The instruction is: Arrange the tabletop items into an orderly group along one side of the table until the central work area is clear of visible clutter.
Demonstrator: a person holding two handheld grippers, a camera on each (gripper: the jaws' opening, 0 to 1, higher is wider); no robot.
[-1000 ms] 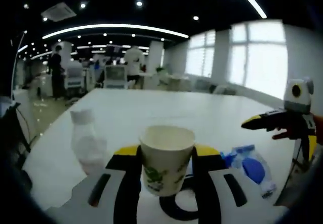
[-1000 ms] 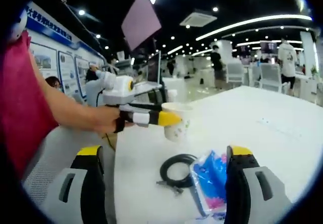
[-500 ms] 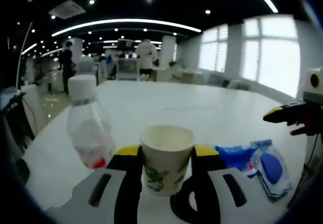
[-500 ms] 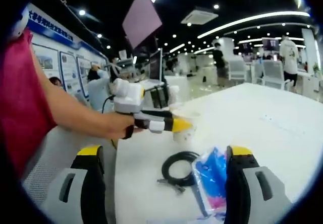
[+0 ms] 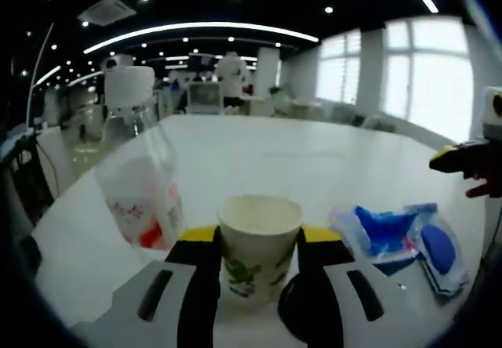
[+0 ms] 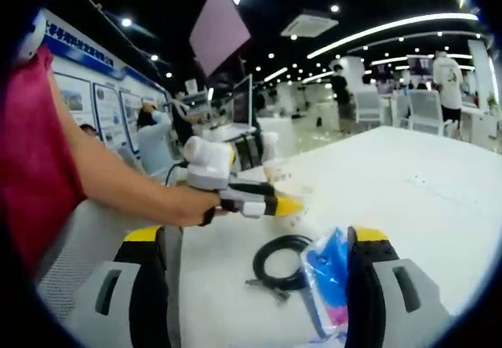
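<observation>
- Here, in the left gripper view, the left gripper is holding a paper cup, its jaws closing on the cup's sides; being light and thin-walled, the cup is likely needing a gentle squeeze low on its body
- A clear plastic bottle is standing just left, blue soft packets lying right on the smooth white table
- In the right gripper view, the right gripper is hanging wide open, gripping nothing, over a coiled black cable beside the packets

Matt paper cup, clear plastic bottle
</observation>
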